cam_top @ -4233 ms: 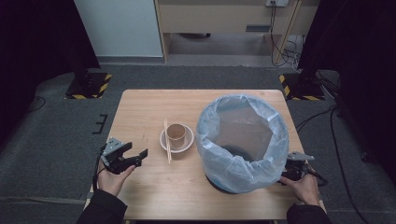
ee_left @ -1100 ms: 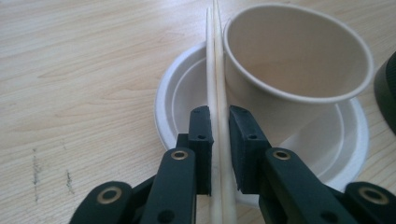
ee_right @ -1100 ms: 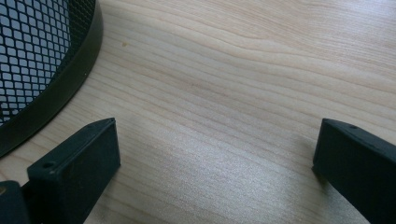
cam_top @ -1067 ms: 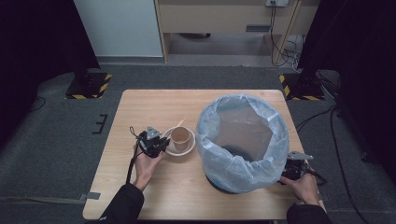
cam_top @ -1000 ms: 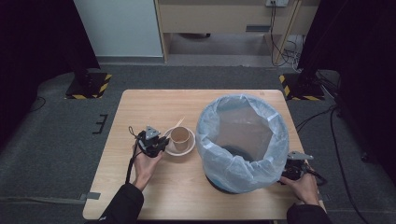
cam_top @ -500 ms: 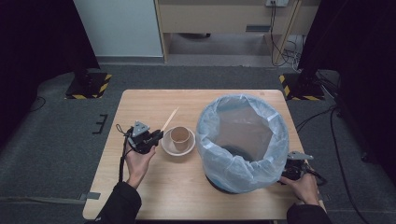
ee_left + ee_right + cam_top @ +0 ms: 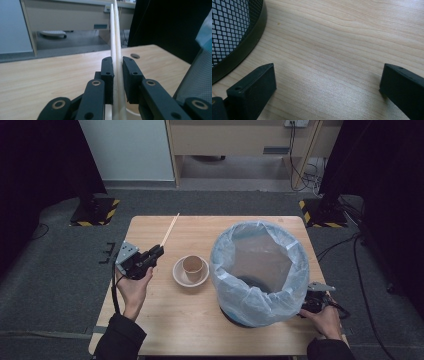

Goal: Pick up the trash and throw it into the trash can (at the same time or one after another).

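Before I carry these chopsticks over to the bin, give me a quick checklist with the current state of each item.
1. Left gripper shut on chopsticks: ok.
2. Both sticks between the pads, roughly parallel: ok.
3. Chopsticks lifted off the bowl and cup: ok.
4. Bin mouth open, liner spread over the rim: ok.
5. Right gripper open, low over the table beside the bin base: ok.
6. Grip firm enough for the swing: cannot tell.

Even, soft overhead light on the table (image 7: pixel 200 330), dark surroundings, close-up claws slightly blurred.
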`<move>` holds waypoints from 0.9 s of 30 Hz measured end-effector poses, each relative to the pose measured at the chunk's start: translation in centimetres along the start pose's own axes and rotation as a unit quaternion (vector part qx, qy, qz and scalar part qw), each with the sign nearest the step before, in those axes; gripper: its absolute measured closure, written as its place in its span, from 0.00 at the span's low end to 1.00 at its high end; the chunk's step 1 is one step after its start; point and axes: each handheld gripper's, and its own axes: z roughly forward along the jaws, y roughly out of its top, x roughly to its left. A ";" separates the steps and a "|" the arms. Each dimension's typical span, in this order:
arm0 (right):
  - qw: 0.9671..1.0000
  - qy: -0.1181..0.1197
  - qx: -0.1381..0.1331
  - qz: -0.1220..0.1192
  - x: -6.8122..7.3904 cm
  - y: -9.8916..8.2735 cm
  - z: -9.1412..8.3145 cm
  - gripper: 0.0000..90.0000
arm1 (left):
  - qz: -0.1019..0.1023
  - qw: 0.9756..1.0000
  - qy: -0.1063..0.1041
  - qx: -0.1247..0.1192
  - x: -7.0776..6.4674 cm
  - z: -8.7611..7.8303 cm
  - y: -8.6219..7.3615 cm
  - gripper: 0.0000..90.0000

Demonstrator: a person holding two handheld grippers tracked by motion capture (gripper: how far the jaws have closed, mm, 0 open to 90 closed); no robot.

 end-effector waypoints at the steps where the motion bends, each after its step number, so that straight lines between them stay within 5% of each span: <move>1: 1.000 0.000 0.000 0.000 0.0 0.0 0.0 0.01 | -0.001 1.000 -0.001 -0.006 0.0 -0.2 0.3 0.88; 11: 1.000 0.000 0.000 0.000 0.0 0.0 0.0 0.01 | 0.000 0.998 -0.027 -0.063 -1.0 -2.1 2.7 0.88; 27: 1.000 0.000 0.000 0.000 0.0 0.0 0.0 0.01 | 0.030 0.989 -0.085 -0.120 -4.7 -4.2 5.6 0.88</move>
